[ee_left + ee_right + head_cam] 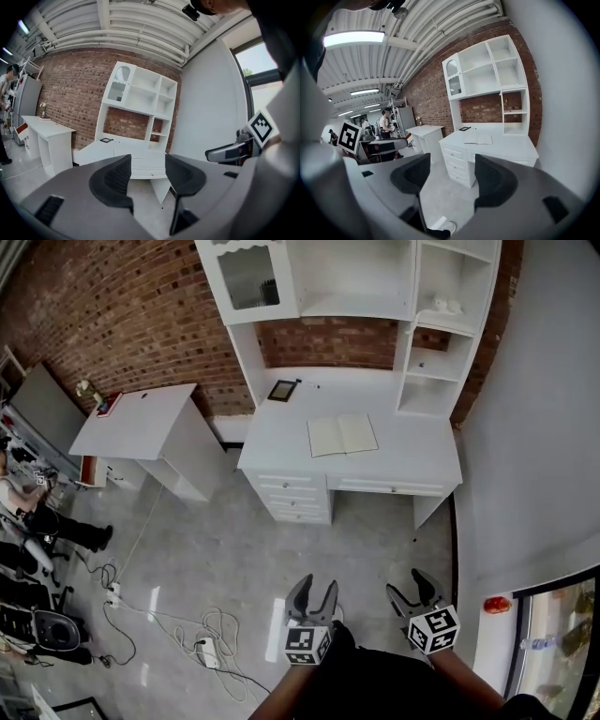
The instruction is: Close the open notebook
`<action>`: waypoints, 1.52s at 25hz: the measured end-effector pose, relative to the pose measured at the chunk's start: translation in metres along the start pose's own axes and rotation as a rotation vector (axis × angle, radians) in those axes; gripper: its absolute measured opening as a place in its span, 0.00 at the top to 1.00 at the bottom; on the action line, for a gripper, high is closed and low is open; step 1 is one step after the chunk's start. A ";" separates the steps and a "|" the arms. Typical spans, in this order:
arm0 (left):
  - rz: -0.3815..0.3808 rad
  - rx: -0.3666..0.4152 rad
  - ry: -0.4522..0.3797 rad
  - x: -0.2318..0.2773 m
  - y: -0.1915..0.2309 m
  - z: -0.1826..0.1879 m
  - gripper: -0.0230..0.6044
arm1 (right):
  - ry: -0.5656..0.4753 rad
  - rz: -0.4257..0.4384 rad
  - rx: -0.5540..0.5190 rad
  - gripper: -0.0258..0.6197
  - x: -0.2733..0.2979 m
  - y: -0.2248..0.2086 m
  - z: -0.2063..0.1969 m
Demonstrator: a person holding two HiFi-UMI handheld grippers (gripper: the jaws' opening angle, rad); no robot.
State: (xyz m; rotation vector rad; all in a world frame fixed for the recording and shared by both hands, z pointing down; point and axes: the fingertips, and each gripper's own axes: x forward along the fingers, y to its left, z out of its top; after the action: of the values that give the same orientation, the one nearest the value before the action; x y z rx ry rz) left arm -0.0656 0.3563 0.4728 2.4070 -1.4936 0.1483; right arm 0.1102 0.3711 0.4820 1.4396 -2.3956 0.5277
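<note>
An open notebook [342, 435] with pale pages lies flat on the white desk [412, 465], far ahead of me; the right gripper view shows the notebook [479, 138] small and distant. My left gripper [312, 595] and right gripper [415, 589] hang low near my body over the grey floor, both open with nothing between the jaws. The left gripper [147, 171] faces the desk [101, 149] from afar. The right gripper [452, 174] also points toward the desk [513, 146].
A hutch with shelves [441, 329] rises from the desk's back. A small dark frame [281, 390] lies on the desk's left rear. A second white table [141, 418] stands to the left. Cables and a power strip [202, 648] trail over the floor. People [386, 123] stand far left.
</note>
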 end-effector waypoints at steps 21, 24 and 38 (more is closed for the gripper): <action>-0.008 -0.052 -0.014 0.088 0.156 0.044 0.64 | 0.075 -0.088 0.004 0.53 0.164 -0.003 0.076; 0.022 -0.078 -0.006 0.088 0.162 0.036 0.64 | 0.082 -0.083 0.032 0.53 0.174 -0.006 0.077; 0.166 -0.130 0.011 0.143 0.214 0.043 0.64 | 0.156 0.087 -0.074 0.52 0.295 -0.046 0.093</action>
State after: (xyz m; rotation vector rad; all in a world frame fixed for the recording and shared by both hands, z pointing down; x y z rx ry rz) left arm -0.1941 0.1320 0.5101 2.1774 -1.6448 0.0971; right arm 0.0115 0.0789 0.5333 1.2212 -2.3365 0.5451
